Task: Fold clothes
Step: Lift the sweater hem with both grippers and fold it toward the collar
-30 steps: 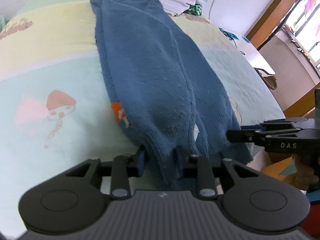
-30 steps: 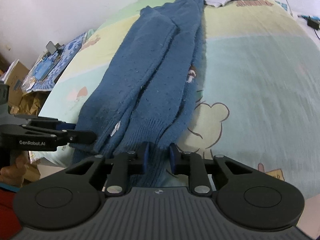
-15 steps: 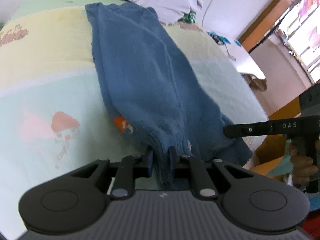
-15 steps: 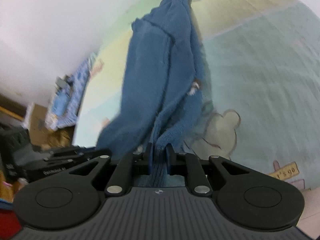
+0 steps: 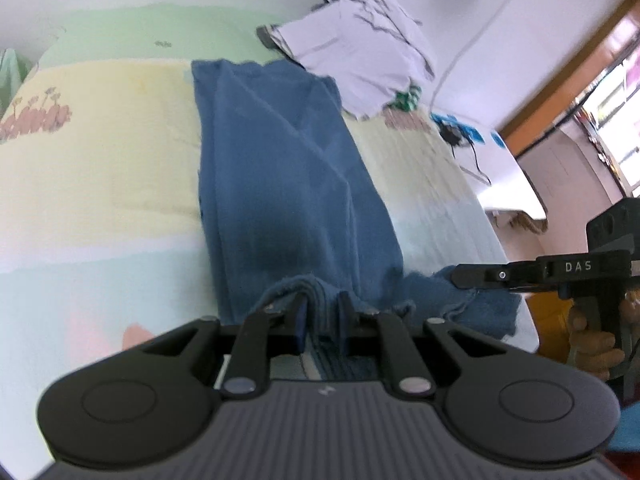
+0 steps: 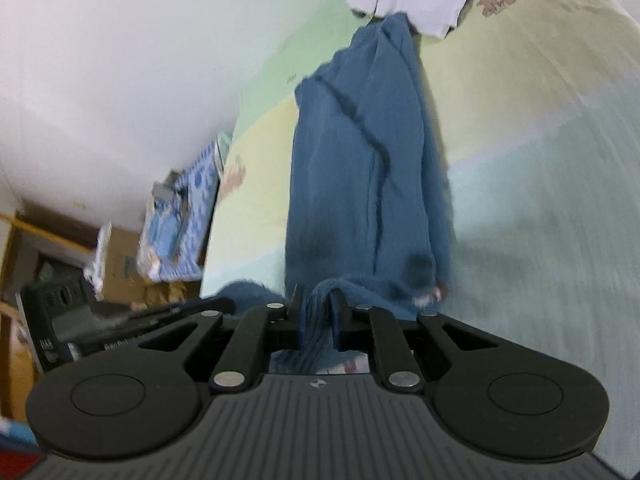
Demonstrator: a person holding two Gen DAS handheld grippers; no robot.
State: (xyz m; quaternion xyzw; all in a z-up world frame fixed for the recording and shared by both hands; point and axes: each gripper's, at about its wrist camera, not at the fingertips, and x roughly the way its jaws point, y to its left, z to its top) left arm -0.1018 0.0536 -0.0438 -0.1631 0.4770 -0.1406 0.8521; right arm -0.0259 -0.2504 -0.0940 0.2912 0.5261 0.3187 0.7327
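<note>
Sweater: one blue knitted sweater (image 5: 280, 184), folded into a long narrow strip, lies along the middle of the bed; its far end is near the white clothes, its near hem is lifted off the sheet.
Sweater in the right view: the same strip (image 6: 360, 152) runs away from the camera, with a dark crease crossing it.
Left gripper: one (image 5: 323, 310); its jaws are nearly closed and pinch a bunch of the near hem.
Right gripper: one (image 6: 316, 314); its jaws are also nearly closed, with a fold of the hem pressed between them.
Right gripper seen from the left view: it (image 5: 472, 276) comes in from the right side, its tip on the other corner of the hem.
Hand: one hand (image 5: 592, 340) holds the handle of that gripper.
Writing on the grippers: "DAS" is readable in white letters on the right one; the text on the left one in the right view is too blurred to read.
Bed sheet: one (image 5: 92, 152), with bands of green, yellow and pale blue and cartoon drawings.
White clothes: one loose pile (image 5: 360, 52) at the far end of the bed, touching the end of the sweater.
Cable: one dark cable (image 5: 472, 152) near the right edge of the bed.
Cardboard box: one (image 6: 120, 256) on the floor beside the bed.
</note>
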